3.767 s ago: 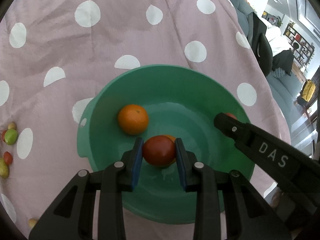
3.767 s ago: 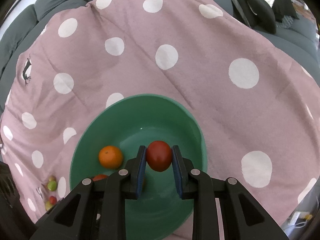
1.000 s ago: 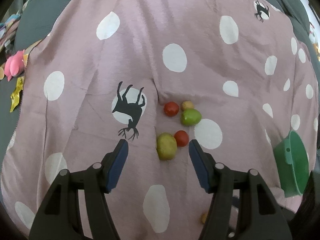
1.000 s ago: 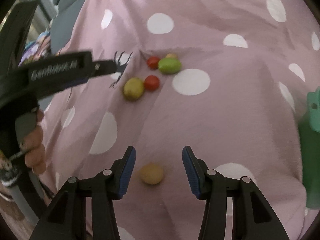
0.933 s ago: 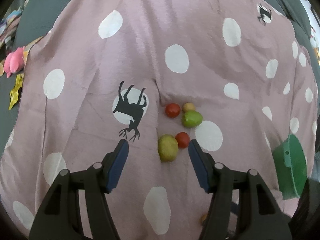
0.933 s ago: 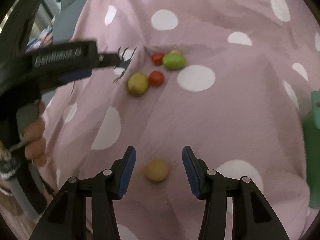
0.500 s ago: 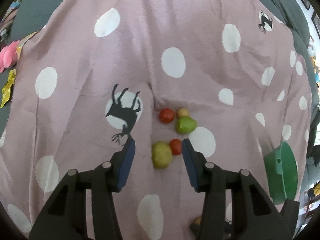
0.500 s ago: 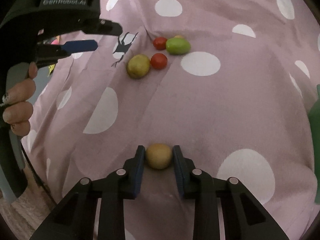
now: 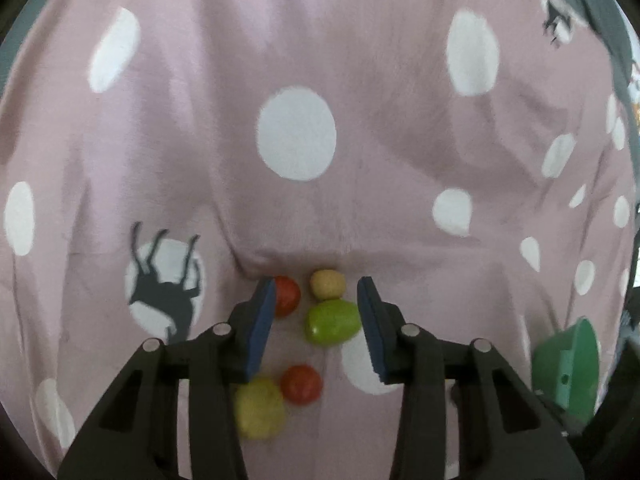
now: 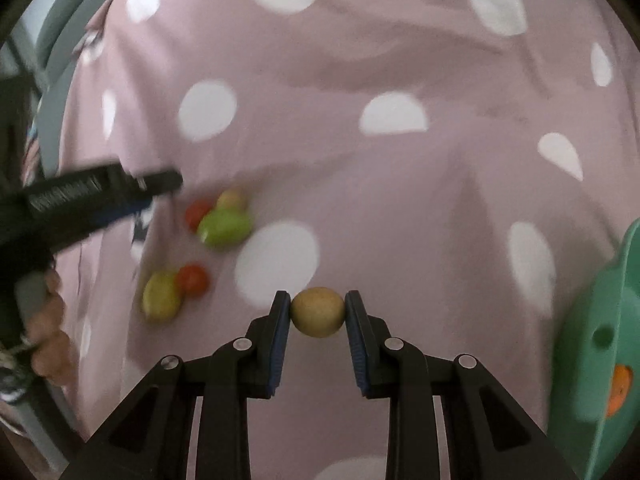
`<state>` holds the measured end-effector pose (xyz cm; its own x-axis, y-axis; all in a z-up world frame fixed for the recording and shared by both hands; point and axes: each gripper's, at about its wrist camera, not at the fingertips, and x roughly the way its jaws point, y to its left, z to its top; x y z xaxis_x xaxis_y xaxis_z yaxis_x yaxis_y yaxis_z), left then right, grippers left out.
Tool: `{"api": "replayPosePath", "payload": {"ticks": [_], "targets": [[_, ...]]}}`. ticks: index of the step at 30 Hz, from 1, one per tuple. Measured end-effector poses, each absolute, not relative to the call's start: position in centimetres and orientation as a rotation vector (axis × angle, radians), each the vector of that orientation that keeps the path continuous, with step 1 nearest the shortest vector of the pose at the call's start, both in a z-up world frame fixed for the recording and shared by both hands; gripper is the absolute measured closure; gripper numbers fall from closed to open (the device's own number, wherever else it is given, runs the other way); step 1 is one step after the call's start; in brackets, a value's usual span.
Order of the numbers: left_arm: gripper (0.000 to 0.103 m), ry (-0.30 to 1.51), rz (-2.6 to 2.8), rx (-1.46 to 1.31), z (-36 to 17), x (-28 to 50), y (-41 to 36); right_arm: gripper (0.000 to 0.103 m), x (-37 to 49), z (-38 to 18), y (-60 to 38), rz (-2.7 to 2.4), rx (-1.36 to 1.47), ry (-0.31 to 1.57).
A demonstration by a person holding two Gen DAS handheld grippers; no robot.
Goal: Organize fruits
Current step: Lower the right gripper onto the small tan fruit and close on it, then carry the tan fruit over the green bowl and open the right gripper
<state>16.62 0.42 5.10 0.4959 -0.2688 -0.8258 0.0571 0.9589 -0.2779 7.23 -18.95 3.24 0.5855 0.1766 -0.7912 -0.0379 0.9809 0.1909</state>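
My left gripper [image 9: 317, 292] hovers over a cluster of fruit on the pink polka-dot cloth, its jaws closing. A green fruit [image 9: 333, 322] and a small tan fruit [image 9: 328, 283] lie between the blue pads, untouched. A red tomato [image 9: 286, 295] sits by the left pad. Nearer me lie another red tomato [image 9: 301, 384] and a yellow-green fruit [image 9: 259, 408]. My right gripper [image 10: 318, 308] is shut on a round tan fruit [image 10: 318, 312], held above the cloth. The green bowl [image 10: 600, 340] stands at the right edge.
An orange [image 10: 618, 390] shows inside the bowl. In the right wrist view the fruit cluster [image 10: 224, 228] lies to the left, with a person's hand [image 10: 44, 320] on the other tool's handle. Grey sofa cushions border the cloth. The bowl [image 9: 576, 368] is at the lower right.
The left gripper moved forward over the fruit cluster and its jaws narrowed. The right gripper shut on the tan fruit, lifted it and swung it toward the bowl.
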Motion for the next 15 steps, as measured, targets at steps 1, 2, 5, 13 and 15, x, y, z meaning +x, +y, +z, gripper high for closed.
{"api": "replayPosePath", "payload": {"ticks": [1,2,5,13,15], "targets": [[0.068,1.050,-0.202,-0.219,4.6,17.1,0.2,0.074,7.4,3.3,-19.3,0.115,0.166,0.928],[0.070,1.060,-0.201,-0.221,4.2,17.5,0.0,0.074,7.4,3.4,-19.5,0.117,0.172,0.922],[0.071,1.059,-0.214,-0.245,3.5,18.6,-0.6,0.074,7.5,3.4,-20.4,0.119,0.218,0.905],[0.073,1.071,-0.190,-0.189,1.5,19.8,-1.9,0.074,7.0,3.6,-21.2,0.071,0.235,0.890],[0.075,1.069,-0.209,-0.191,1.4,19.8,-2.3,0.074,7.0,3.6,-21.2,0.075,0.246,0.889]]}}
